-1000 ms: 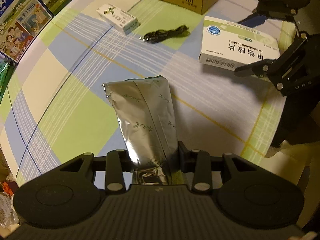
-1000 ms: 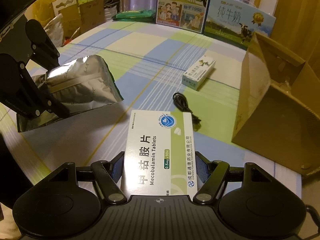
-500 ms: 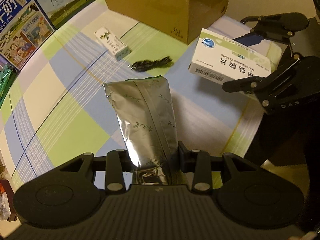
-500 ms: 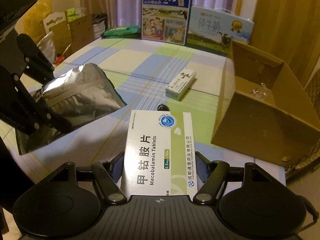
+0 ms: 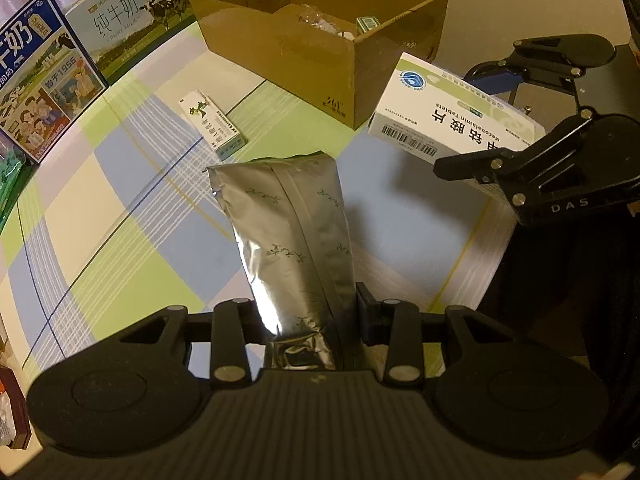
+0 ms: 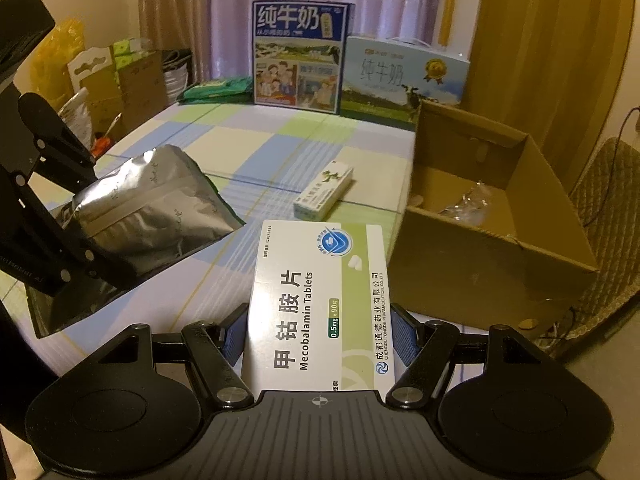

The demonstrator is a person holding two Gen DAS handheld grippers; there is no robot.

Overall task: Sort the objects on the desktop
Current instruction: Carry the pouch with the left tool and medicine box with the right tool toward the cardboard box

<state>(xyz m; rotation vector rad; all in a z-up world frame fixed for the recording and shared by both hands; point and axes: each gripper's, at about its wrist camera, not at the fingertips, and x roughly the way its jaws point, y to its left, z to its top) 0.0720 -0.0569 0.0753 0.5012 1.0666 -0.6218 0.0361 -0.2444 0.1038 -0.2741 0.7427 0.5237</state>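
Lifted higher than a second ago, both held things, with the open brown cardboard box [image 5: 320,40] now seen from above, its inside in view. Left gripper [image 5: 308,312] clenched on the lower end of a crinkled silver foil pouch [image 5: 288,232], held up above the checked green, blue and cream table [image 5: 120,208]. Right gripper [image 6: 318,336] clamped on both sides of a white and green carton of tablets [image 6: 320,300], raised just beside the cardboard box's near corner. Left lying on the table near the cardboard box: a small white and green oblong packet [image 5: 212,124]. Standing at the far edge: a blue milk carton case [image 6: 298,52] and a pale blue milk gift case [image 6: 404,72]. Inside the cardboard box: some clear crumpled wrapping [image 6: 472,200].
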